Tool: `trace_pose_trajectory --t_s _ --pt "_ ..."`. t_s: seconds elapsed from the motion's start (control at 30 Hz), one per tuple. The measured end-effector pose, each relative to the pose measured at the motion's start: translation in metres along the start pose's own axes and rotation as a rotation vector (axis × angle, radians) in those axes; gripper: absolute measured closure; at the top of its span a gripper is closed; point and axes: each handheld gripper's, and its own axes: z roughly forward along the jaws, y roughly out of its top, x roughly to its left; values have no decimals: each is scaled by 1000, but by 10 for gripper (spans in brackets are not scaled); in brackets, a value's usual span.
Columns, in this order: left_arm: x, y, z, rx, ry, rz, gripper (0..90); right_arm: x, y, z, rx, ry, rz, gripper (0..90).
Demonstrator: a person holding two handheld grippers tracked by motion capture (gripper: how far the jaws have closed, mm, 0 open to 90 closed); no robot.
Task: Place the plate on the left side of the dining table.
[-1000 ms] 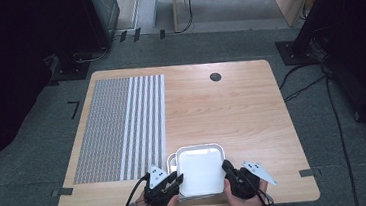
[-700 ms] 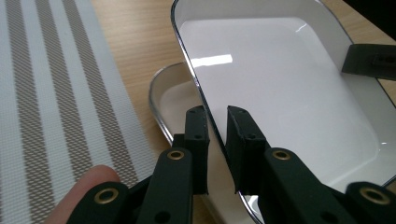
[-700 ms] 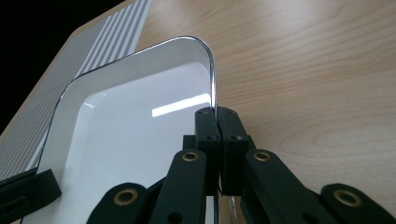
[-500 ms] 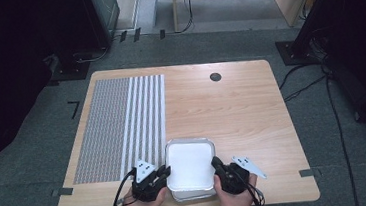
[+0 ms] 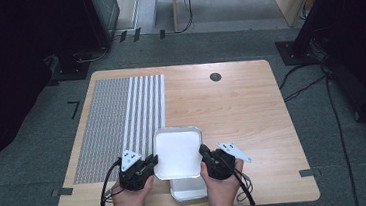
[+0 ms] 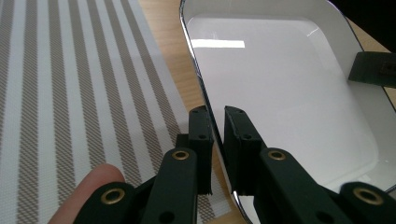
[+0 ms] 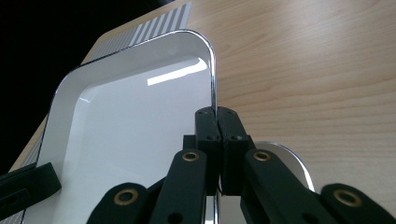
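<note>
Tray (image 5: 177, 151) hides most of lower tray (image 5: 188, 189).

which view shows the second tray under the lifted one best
The high view: the lower tray lies on the table near its front edge, partly covered by the lifted white tray. The right gripper view catches just a curved corner of it beside the right claw. I can't pick it out in the left gripper view.
</note>
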Motion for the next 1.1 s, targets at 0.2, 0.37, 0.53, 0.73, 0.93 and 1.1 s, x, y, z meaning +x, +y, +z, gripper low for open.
trace_pose_trajectory --t_s 0.2,0.37,0.53,0.73,0.93,1.1 --pt "15 12 -3 -12 31 3 837 14 8 14 4 21 -12 900" --pt "28 19 -4 -24 49 -10 846 26 14 26 14 35 -14 900" --pt "44 26 -3 -33 70 -40 859 41 19 44 36 41 -1 900" --pt "61 34 -3 -44 87 -62 868 53 23 56 41 47 -14 900" --pt "78 41 -2 -55 107 -79 877 66 28 71 52 51 -21 900" --pt "94 44 -2 -63 128 -96 885 83 30 87 61 53 -44 900"
